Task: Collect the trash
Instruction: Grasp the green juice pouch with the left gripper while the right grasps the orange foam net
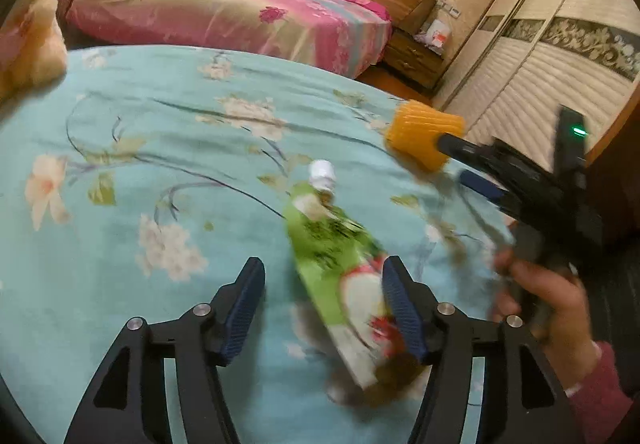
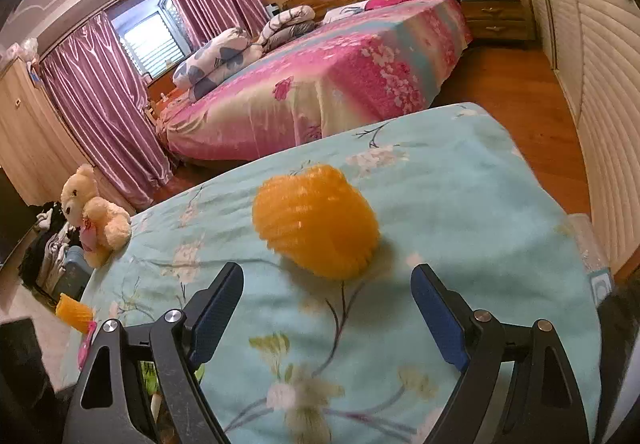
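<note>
A green drink pouch [image 1: 340, 260] with a white cap lies on the teal flowered bed cover [image 1: 160, 164]. My left gripper [image 1: 324, 308] is open; the pouch's lower part lies between its fingers, close to the right finger. An orange ribbed cup [image 2: 316, 220] lies on its side on the cover, just ahead of my open right gripper [image 2: 328, 300]. In the left wrist view the right gripper [image 1: 452, 160] is at the right, with the orange cup [image 1: 424, 132] at its fingertips; the view is blurred.
A teddy bear [image 2: 92, 216] sits at the cover's far left corner. A second orange cup [image 2: 74, 310] lies at the left edge. A pink bed [image 2: 320, 84] stands beyond, a nightstand [image 2: 496, 18] and wardrobe doors [image 1: 540, 56] to the right.
</note>
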`<control>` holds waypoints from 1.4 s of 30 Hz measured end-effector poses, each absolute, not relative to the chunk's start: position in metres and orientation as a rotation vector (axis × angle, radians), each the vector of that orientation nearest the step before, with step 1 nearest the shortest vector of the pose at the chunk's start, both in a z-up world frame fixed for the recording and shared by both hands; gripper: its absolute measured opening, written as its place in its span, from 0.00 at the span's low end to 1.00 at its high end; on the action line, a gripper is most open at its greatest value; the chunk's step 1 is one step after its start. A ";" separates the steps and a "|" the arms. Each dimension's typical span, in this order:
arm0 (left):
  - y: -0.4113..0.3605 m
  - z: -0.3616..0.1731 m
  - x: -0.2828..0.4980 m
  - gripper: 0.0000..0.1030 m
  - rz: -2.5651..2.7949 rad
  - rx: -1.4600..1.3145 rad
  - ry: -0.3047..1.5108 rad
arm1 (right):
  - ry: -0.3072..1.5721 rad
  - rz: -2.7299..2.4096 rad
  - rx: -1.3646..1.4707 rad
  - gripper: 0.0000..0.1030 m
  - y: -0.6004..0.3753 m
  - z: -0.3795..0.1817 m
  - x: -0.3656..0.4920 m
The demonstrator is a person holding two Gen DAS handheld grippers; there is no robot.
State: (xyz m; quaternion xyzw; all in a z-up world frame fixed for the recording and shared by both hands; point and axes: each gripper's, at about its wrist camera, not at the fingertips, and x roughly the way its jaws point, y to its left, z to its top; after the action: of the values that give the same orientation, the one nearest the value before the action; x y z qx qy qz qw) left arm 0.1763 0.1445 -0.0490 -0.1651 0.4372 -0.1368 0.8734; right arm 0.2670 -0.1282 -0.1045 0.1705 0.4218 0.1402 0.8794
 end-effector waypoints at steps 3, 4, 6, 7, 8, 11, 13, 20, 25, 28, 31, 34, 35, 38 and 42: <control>0.137 -0.046 0.170 0.66 -0.296 -0.337 0.907 | 0.874 0.292 0.338 0.85 -0.124 -0.106 0.274; 0.139 -0.047 0.168 0.66 -0.300 -0.330 0.907 | 0.874 0.292 0.334 0.85 -0.123 -0.106 0.275; 0.134 -0.048 0.166 0.66 -0.297 -0.316 0.905 | 0.881 0.293 0.327 0.83 -0.121 -0.107 0.278; 0.132 -0.048 0.165 0.66 -0.296 -0.312 0.904 | 0.882 0.293 0.326 0.81 -0.121 -0.108 0.279; 0.130 -0.048 0.165 0.65 -0.295 -0.304 0.903 | 0.882 0.291 0.323 0.69 -0.120 -0.108 0.279; 0.122 -0.049 0.166 0.50 -0.312 -0.282 0.892 | 0.888 0.303 0.319 0.37 -0.120 -0.108 0.272; 0.117 -0.047 0.165 0.48 -0.312 -0.263 0.881 | 0.888 0.311 0.317 0.29 -0.121 -0.106 0.267; 0.114 -0.043 0.163 0.29 -0.332 -0.262 0.862 | 0.872 0.324 0.392 0.24 -0.140 -0.098 0.218; 0.113 -0.037 0.161 0.25 -0.361 -0.235 0.854 | 0.881 0.334 0.444 0.24 -0.150 -0.096 0.188; 0.118 -0.041 0.164 0.26 -0.366 -0.235 0.872 | 0.897 0.340 0.467 0.24 -0.150 -0.097 0.176; 0.121 -0.043 0.167 0.27 -0.361 -0.250 0.883 | 0.912 0.329 0.452 0.35 -0.150 -0.096 0.170; 0.120 -0.042 0.164 0.27 -0.334 -0.238 0.874 | 0.907 0.322 0.434 0.59 -0.152 -0.093 0.158; 0.119 -0.041 0.162 0.28 -0.333 -0.236 0.874 | 0.899 0.320 0.430 0.63 -0.154 -0.092 0.153; 0.115 -0.043 0.158 0.32 -0.328 -0.227 0.871 | 0.880 0.288 0.410 0.64 -0.159 -0.090 0.142; 0.113 -0.046 0.156 0.46 -0.335 -0.224 0.882 | 0.855 0.274 0.419 0.72 -0.165 -0.088 0.150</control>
State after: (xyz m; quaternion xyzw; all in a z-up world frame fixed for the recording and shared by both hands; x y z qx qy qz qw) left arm 0.1559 0.1125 -0.0461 -0.1079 0.4237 -0.1610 0.8848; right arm 0.1499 -0.1648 -0.0882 0.2010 0.4103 0.1317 0.8797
